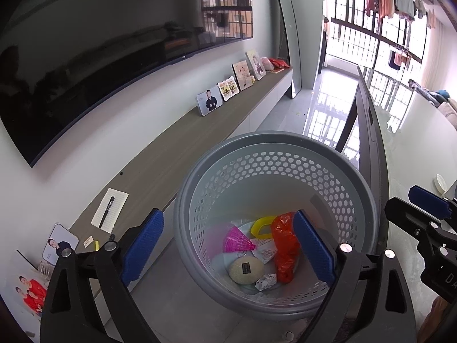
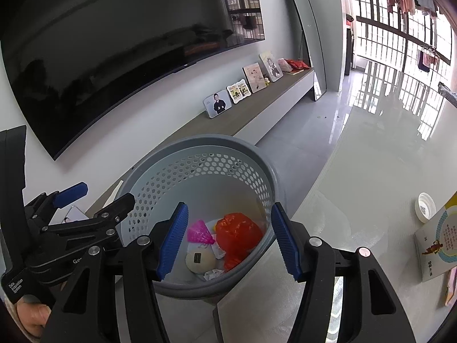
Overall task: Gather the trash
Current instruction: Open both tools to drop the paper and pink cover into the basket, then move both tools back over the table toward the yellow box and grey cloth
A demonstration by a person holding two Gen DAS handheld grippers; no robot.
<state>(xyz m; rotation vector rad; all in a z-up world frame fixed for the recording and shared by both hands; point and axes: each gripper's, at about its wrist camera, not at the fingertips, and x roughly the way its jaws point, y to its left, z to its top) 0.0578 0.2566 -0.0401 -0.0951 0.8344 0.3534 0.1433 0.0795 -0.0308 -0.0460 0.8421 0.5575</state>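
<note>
**Nearly done: both grippers hang empty over a filling trash basket**

Both hand-held tools point down into the grey perforated basket (image 1: 275, 154), which stands on the floor between the long TV bench (image 1: 177, 145) and the edge of a pale table (image 2: 371, 188). The left gripper (image 1: 228, 253) has its blue pads spread wide with nothing between them; the right gripper (image 2: 230, 241) stands about half open and is likewise empty. At the bottom of the basket lie a crumpled red plastic bag (image 1: 285, 245), a pink shuttlecock (image 1: 238, 240), a yellow ring-shaped piece (image 1: 262, 224), a round beige object with a dark label (image 1: 246, 270), a printed slip and a ball of crumpled paper (image 1: 265, 281).

By the look of it, the drop-off step is just finishing, the red bag lying directly under the left tool. The next move would call for lifting clear of the rim and going after whatever trash remains; a white lid (image 2: 426, 207) and a printed box (image 2: 434, 243) sit on the table, though whether either counts as trash cannot be told.

Readable writing is scant: "Data Acquisition System" on the left tool's body in the right wrist view, and "90" on the box. The small mark under the television (image 1: 85, 57) and the slip's print are too small to read.
</note>
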